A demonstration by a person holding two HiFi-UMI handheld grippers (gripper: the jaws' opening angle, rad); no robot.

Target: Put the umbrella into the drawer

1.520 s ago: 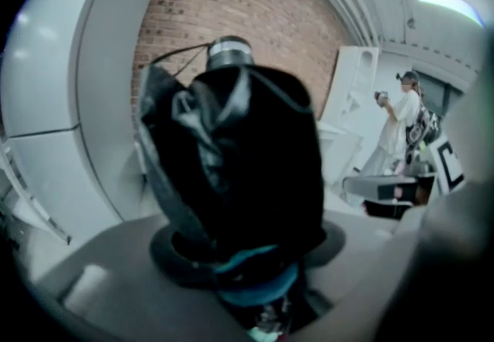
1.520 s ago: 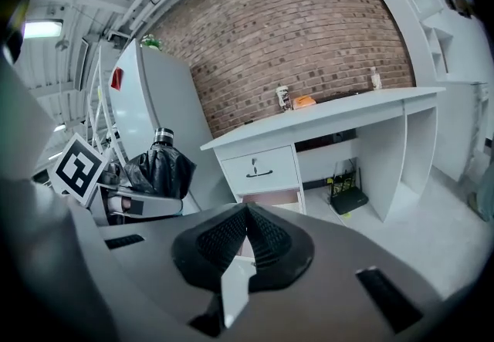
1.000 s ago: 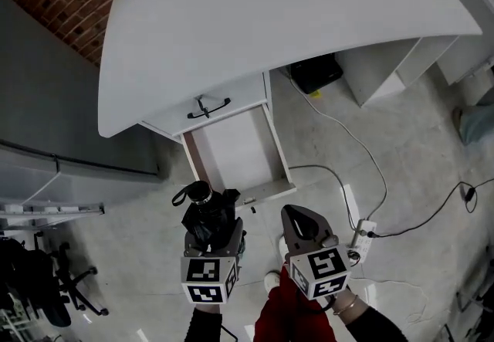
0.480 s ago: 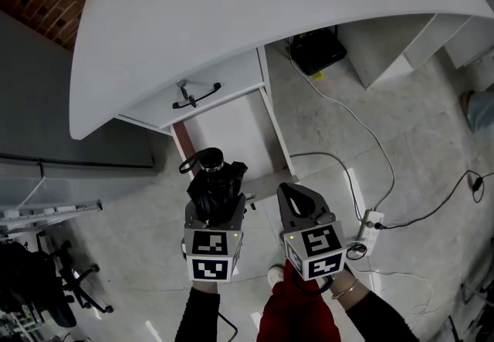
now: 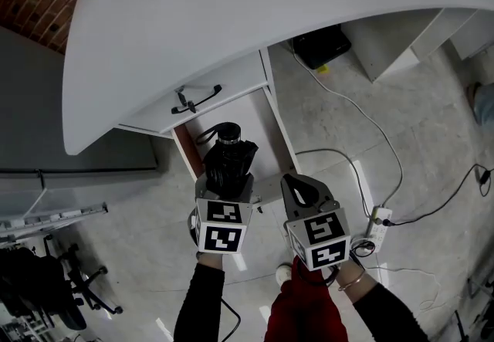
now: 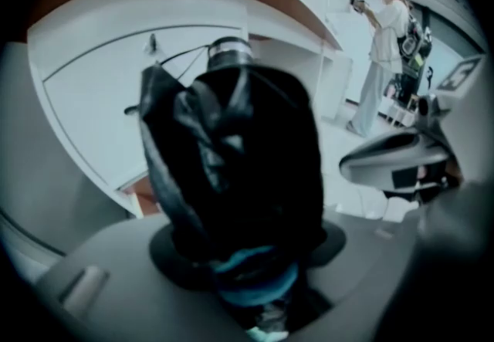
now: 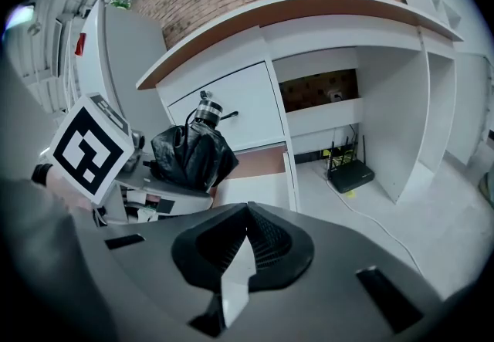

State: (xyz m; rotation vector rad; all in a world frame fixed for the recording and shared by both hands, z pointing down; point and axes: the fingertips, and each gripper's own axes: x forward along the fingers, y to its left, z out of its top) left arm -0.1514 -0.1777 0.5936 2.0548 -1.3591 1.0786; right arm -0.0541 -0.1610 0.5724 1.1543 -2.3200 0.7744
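Observation:
In the head view my left gripper (image 5: 225, 184) is shut on a black folded umbrella (image 5: 228, 157), whose handle end points away from me. The umbrella hangs over the near part of the open white drawer (image 5: 266, 132), under a closed drawer front with a black handle (image 5: 197, 99). The umbrella (image 6: 231, 171) fills the left gripper view, with the pads hidden behind its folds. My right gripper (image 5: 303, 192) hovers beside it on the right, shut and empty. In the right gripper view the umbrella (image 7: 193, 155) is at the left, in front of the drawer (image 7: 258, 171).
A white curved desk top (image 5: 270, 16) overhangs the drawers. A black router (image 5: 320, 45) sits under the desk, with cables leading to a power strip (image 5: 380, 226) on the floor. A grey cabinet (image 5: 46, 116) stands at the left. A person (image 6: 386, 47) stands far off.
My left gripper has carried the umbrella forward and down, from in front of the drawer to over its near part. The right gripper has come forward a little beside it.

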